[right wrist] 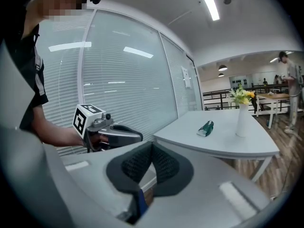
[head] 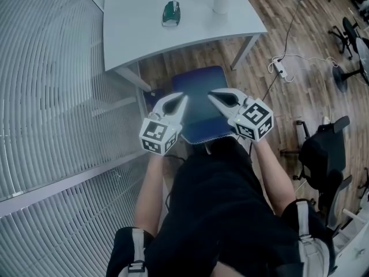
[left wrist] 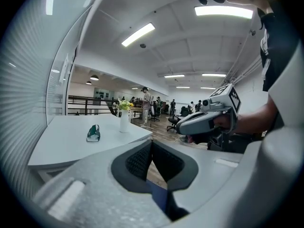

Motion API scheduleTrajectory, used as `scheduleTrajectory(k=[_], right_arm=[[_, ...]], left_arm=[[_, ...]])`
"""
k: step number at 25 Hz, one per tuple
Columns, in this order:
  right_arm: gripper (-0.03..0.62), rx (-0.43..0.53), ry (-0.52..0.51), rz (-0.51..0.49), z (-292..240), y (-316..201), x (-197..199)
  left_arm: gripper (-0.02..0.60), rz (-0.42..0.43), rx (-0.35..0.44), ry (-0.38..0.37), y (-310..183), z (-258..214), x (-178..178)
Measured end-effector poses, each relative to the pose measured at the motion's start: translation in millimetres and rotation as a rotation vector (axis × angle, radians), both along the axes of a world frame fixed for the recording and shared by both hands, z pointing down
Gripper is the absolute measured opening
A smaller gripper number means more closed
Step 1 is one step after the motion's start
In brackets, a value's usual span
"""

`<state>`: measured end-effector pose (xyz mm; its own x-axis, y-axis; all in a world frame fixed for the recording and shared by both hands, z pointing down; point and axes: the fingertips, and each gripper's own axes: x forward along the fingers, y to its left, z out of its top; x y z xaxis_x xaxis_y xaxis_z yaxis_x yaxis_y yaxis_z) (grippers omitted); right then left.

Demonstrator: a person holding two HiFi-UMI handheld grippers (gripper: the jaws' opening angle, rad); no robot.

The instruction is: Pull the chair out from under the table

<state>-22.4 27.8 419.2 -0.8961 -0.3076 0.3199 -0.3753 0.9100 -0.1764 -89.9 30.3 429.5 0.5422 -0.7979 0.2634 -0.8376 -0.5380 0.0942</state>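
**Both tongs closed at the blue chair, still half under the table**

The chair (head: 199,100), blue and padded, lies between and just below the two sets of tongs; its far part is tucked under the table edge ahead of their tips and its near edge lies back behind them. The left tongs (head: 183,101) sit at its left flank and the right tongs (head: 212,94) at its right, tips turned in toward each other. Each pair has its jaws brought together, pads meeting, with a sliver of blue in the gap below the pads (whether fabric is actually pinched there I cannot tell).

By the look of it the chair is stiff in the frame, soft only in the padding, and moderately heavy; it should slide over the wood floor (head: 288,97) rather than lift. Padding would squash or slip under narrow jaws; the firm near rim looks the better hold, one side for each pair, pulled evenly so the chair does not slew.

Ahead of the tongs stands the white table (head: 138,33); farther beyond them, on its top, are a green object (head: 170,13) and a white vase (head: 221,0).
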Motion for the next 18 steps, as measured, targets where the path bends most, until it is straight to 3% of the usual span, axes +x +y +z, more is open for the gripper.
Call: scheduleTrajectory(k=[5, 18], right_arm=[[0.000, 0.066, 0.066, 0.006, 4, -5, 4], [0.000, 0.092, 0.115, 0.041, 9, -14, 17]], left_arm=[[0.010, 0.006, -0.003, -0.015, -7, -1, 3], [0.011, 0.039, -0.010, -0.056, -14, 2, 14]])
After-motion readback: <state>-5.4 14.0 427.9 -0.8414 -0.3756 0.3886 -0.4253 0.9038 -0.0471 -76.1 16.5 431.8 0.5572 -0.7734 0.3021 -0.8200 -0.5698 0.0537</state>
